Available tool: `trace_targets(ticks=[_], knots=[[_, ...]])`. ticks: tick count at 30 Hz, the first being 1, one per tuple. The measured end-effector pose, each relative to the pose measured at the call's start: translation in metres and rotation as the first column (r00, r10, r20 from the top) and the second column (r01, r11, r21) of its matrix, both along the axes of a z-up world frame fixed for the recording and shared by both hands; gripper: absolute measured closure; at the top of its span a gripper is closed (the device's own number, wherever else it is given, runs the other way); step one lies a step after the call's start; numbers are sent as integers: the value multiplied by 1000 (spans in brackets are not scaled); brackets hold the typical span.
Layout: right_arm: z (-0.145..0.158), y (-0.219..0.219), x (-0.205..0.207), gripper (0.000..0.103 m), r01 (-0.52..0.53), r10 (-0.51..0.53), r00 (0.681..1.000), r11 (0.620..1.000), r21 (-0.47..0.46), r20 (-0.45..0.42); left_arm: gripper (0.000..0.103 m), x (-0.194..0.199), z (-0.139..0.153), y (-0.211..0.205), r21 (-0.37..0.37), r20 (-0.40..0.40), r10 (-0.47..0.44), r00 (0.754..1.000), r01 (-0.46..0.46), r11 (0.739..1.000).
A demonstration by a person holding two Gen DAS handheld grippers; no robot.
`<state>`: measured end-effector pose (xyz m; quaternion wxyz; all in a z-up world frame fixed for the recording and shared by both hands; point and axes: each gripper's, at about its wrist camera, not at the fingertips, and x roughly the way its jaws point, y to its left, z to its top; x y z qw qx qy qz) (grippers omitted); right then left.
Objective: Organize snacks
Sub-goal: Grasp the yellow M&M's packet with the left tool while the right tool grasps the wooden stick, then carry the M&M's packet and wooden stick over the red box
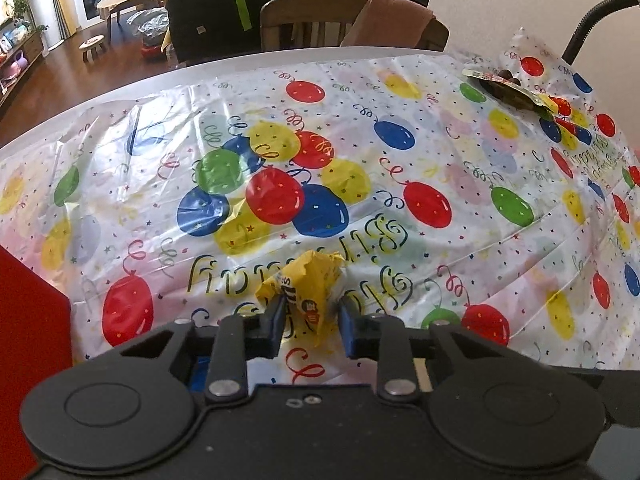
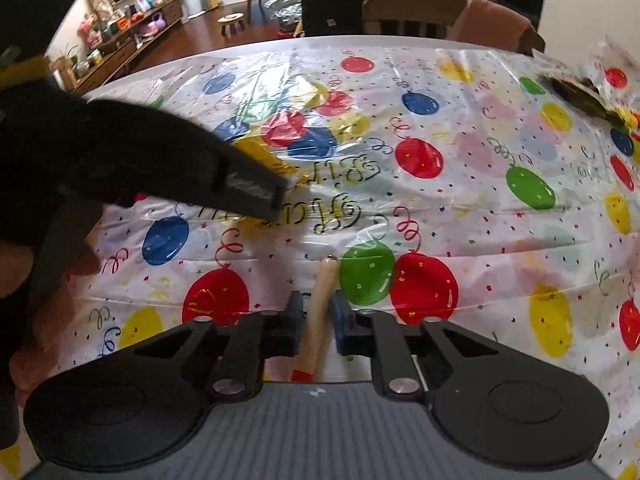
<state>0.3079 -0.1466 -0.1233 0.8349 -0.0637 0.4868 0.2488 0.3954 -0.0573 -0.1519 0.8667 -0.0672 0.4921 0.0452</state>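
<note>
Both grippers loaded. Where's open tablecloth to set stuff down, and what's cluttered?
Open: the broad middle of the balloon tablecloth, from the left gripper and its yellow snack packet back to the far edge by the chairs. Crowded: the far right corner, with an open dark wrapper and bunched cloth. A red box borders the near left.

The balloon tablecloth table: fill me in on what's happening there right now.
A person is sorting snacks with two tools. The left hand-held gripper is shut on a yellow candy packet, held just above the balloon tablecloth. The right hand-held gripper is shut on a tan stick-shaped snack pointing out over the cloth. Another opened snack wrapper lies at the far right of the table. A red box edge shows at the left.
</note>
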Motion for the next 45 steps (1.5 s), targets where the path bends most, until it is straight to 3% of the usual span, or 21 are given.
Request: trace_targets(ticks=[6, 23, 38, 45], knots=[[2, -9, 2, 92, 47, -46, 998, 998, 38, -30, 90, -6, 3, 4, -17, 6, -3, 1000, 3, 1000], [27, -35, -24, 93, 115, -110, 993, 988, 102, -50, 94, -53, 16, 12, -41, 21, -26, 999, 27, 999], [65, -30, -73, 93, 65, -59, 997, 985, 157, -41, 98, -123, 47, 25, -77, 40, -50, 998, 53, 996], [72, -23, -94, 93, 55, -48, 998, 986, 158, -46, 98, -149, 48, 34, -95, 28, -49, 998, 52, 994]])
